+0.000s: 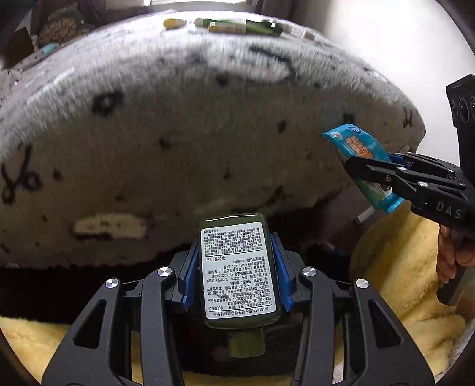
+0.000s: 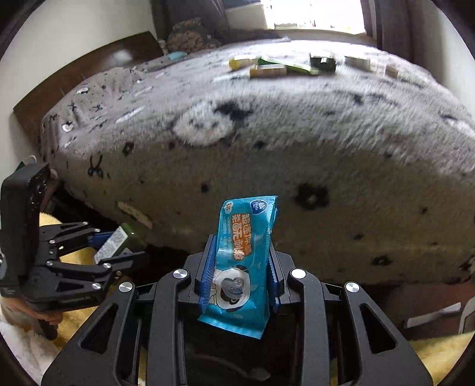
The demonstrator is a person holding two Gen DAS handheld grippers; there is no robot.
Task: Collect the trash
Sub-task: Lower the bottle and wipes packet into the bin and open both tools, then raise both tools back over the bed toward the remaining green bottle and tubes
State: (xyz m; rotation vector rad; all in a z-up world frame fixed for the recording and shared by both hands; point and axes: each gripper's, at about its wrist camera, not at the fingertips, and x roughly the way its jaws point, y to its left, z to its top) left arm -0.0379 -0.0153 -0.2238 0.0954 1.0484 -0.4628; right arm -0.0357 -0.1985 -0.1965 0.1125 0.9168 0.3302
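My left gripper [image 1: 234, 255] is shut on a dark green tube [image 1: 237, 267] with a white printed label, cap toward the camera. It also shows in the right wrist view [image 2: 118, 243], held low at the left. My right gripper [image 2: 242, 261] is shut on a blue wet-wipe packet [image 2: 243, 261] with orange lettering. The packet also shows in the left wrist view [image 1: 362, 166], clamped at the right. Both grippers hang in front of the side of a bed with a grey patterned fleece cover [image 2: 267, 148]. More small packages [image 2: 282, 66] lie on the far part of the bed.
A yellow fluffy rug [image 1: 400, 261] lies on the floor below the grippers. A dark wooden headboard [image 2: 89, 77] stands at the bed's left. A pillow [image 2: 190, 35] and a window [image 2: 314, 14] are at the back. A white wall [image 1: 400, 59] is at the right.
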